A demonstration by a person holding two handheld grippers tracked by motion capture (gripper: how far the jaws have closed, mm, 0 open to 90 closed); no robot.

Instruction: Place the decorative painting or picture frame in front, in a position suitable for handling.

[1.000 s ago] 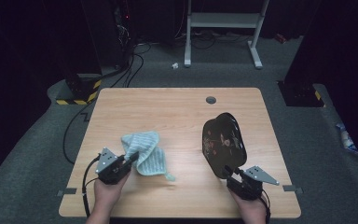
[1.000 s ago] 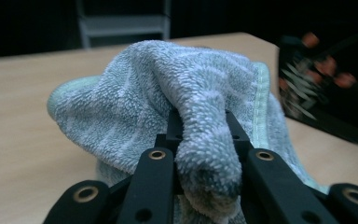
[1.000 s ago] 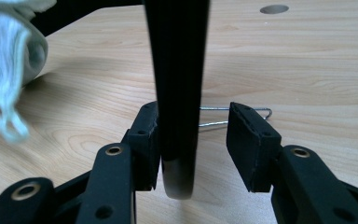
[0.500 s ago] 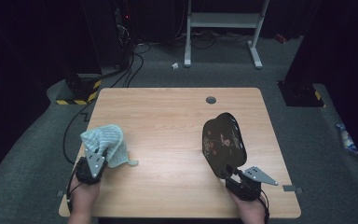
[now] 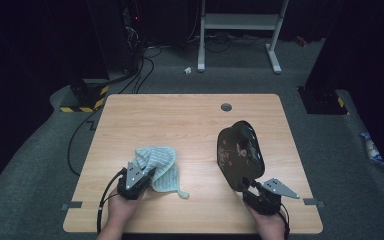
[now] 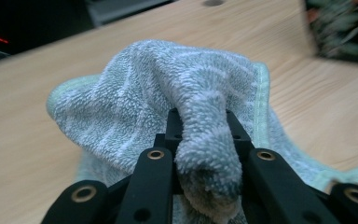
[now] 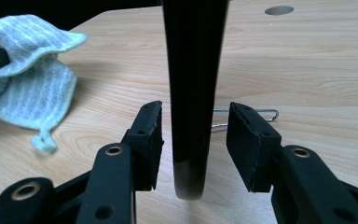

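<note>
A pale green striped towel point(image 5: 159, 165) lies bunched on the wooden table point(image 5: 180, 115) at the front left. My left gripper point(image 5: 142, 176) is shut on a fold of it. In the left gripper view that fold of the towel point(image 6: 168, 84) bulges up between the jaws of the left gripper point(image 6: 200, 116). A dark decorated plate point(image 5: 240, 155) stands on edge at the front right, its face turned left. My right gripper point(image 5: 250, 190) holds its lower rim. In the right gripper view the plate point(image 7: 193, 70) rises edge-on between the pads of the right gripper point(image 7: 195, 112), and the towel point(image 7: 28, 84) is at the left.
A thin wire piece point(image 7: 261, 113) lies on the table just behind the plate. A round cable hole point(image 5: 226, 106) sits near the far edge. Beyond the table are a white metal frame point(image 5: 240, 22), cables point(image 5: 140, 65) and a yellow-black striped base point(image 5: 87, 100).
My left gripper carried the towel out to the left edge of the table, then back right and down to the table. The right gripper and the plate have stayed still.
</note>
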